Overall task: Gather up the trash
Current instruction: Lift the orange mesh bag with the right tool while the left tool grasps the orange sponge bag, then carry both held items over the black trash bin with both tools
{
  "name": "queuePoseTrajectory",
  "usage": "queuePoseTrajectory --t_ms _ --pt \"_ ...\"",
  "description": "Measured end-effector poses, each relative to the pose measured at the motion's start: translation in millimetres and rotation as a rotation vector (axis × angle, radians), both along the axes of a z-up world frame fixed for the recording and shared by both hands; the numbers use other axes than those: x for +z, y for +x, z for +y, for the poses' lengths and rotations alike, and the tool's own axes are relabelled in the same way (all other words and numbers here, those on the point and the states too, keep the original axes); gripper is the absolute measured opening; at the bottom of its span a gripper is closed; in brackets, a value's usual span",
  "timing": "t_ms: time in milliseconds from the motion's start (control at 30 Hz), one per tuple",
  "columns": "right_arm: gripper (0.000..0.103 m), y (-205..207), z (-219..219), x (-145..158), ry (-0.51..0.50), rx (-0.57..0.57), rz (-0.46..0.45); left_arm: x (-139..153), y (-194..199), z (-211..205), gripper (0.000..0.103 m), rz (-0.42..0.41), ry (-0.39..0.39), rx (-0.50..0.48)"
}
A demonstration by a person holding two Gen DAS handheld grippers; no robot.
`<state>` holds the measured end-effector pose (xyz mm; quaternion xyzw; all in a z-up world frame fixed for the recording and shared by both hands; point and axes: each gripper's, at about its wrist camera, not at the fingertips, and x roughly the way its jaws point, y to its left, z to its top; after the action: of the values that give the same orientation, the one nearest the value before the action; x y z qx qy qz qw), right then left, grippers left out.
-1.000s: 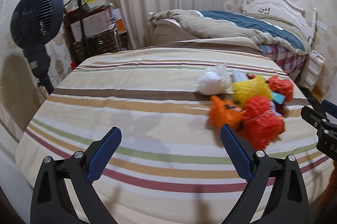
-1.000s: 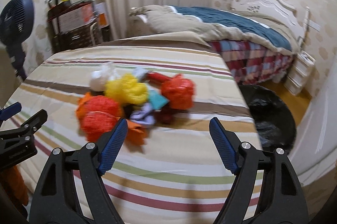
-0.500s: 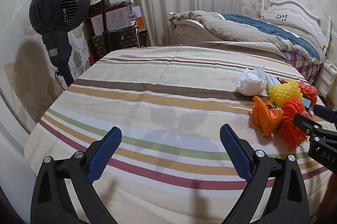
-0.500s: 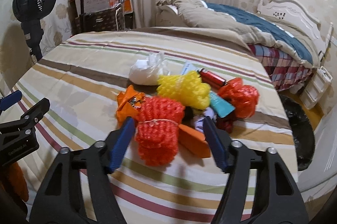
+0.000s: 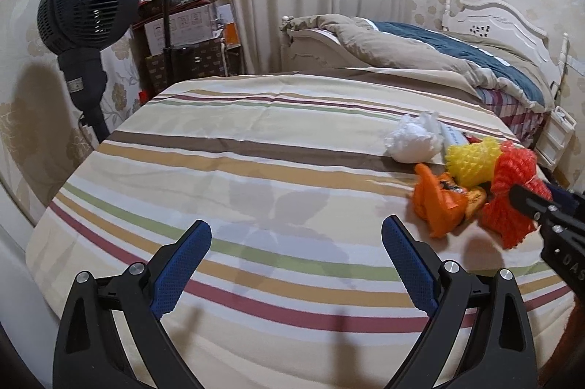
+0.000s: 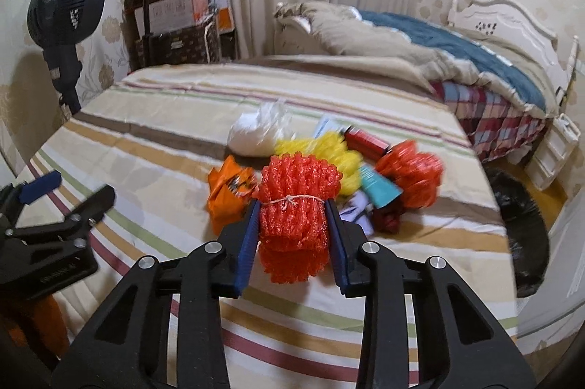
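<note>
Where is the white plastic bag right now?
The white plastic bag lies on the striped bedspread at the far left edge of the trash pile, just behind the yellow net and the orange wrapper.

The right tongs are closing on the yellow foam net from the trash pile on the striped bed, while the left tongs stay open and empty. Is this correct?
Not quite: the colour is wrong. In the right wrist view the right tongs have just been closing on the red foam net tied with string, their pads against its sides; the yellow foam net lies behind it in the pile. The left tongs are indeed open and empty over the striped bed.
</note>
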<state>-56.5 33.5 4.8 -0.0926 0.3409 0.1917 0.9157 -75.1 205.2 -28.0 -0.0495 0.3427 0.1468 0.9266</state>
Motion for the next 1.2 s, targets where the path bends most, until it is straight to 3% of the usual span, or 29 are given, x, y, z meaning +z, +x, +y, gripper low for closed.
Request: queuePoseTrajectory --t_ms 300,700,733,833,1000,1067,1133,1200 --pt "0.033 3.5 -59.9 14.5 0.029 -0.128 -0.051 3.2 19.5 -39.0 0.094 -0.001 -0.026 -0.078" --pt "0.033 22.7 -126.2 -10.7 0.067 -0.266 -0.006 -10.9 52.6 -72.2 0.094 0.045 -0.026 -0.123" --pt "0.034 24.7 -129.4 -12.9 0.072 -0.271 -0.001 -11.7 54.2 -73.8 0.092 0.047 -0.023 -0.124" --pt "0.034 26.5 -133.8 -17.6 0.082 -0.273 0.008 -14.7 59.7 -77.1 0.073 0.063 -0.035 -0.141" --pt "0.034 28.7 -137.2 -23.2 0.097 -0.271 0.023 -22.7 63.7 -77.4 0.055 0.102 -0.076 -0.171" --pt "0.034 29.8 -138.6 -24.7 0.103 -0.271 0.030 -23.3 62.8 -77.3 0.042 0.103 -0.088 -0.187" --pt "0.034 29.8 -139.8 -26.7 0.108 -0.271 0.035 -22.8 62.4 -76.8 0.035 0.101 -0.087 -0.190" --pt "0.034 29.8 -141.5 -27.5 0.109 -0.271 0.037 -22.1 59.1 -75.2 0.035 0.092 -0.100 -0.196"
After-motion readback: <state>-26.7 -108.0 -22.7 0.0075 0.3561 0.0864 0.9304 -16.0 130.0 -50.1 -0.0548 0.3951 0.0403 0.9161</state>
